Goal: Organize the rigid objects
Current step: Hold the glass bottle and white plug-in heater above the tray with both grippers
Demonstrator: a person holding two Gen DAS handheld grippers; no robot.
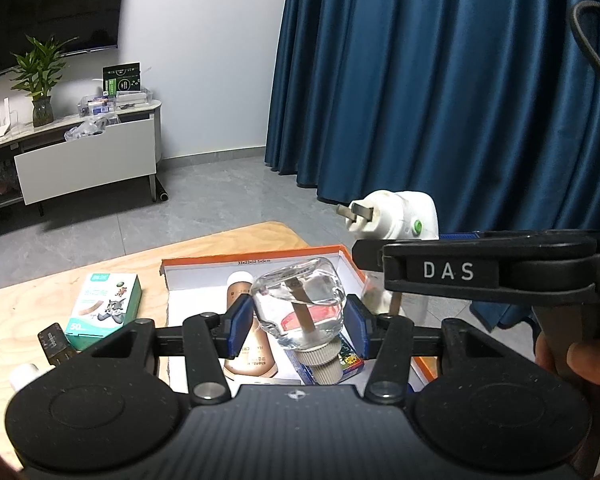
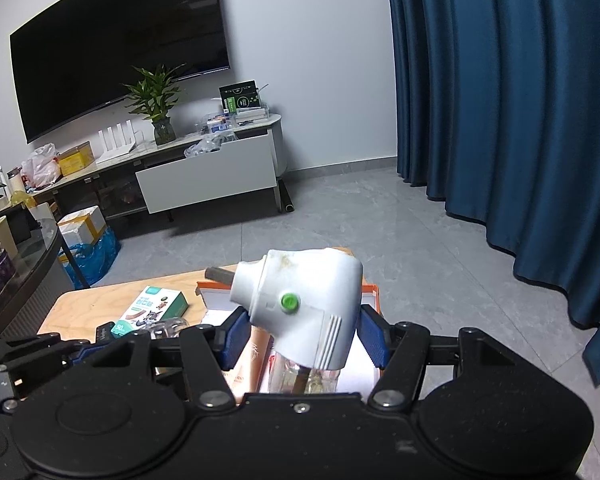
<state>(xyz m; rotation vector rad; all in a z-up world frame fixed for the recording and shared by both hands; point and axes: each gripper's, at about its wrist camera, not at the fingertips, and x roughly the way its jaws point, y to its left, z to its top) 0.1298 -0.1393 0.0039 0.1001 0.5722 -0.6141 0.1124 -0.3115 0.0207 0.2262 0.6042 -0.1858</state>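
Note:
My left gripper (image 1: 298,320) is shut on a clear glass bottle (image 1: 300,300) with a wick and a ribbed cap, held tilted above an orange-rimmed white box (image 1: 256,258). In the box lie a brown cream tube (image 1: 252,344) and a blue packet (image 1: 352,360). Beside it on the right, my right gripper (image 1: 384,256) (image 2: 305,332) is shut on a white plug-in heater (image 1: 396,216) (image 2: 304,300) with a green button; a clear bottle (image 2: 300,378) shows under it. The left gripper (image 2: 80,348) appears low on the left in the right wrist view.
A green plaster box (image 1: 104,308) (image 2: 152,308) and a small black item (image 1: 54,342) lie on the wooden table (image 1: 28,300) left of the box. Blue curtains (image 1: 440,80) hang behind. A TV cabinet (image 2: 204,176) stands across the grey floor.

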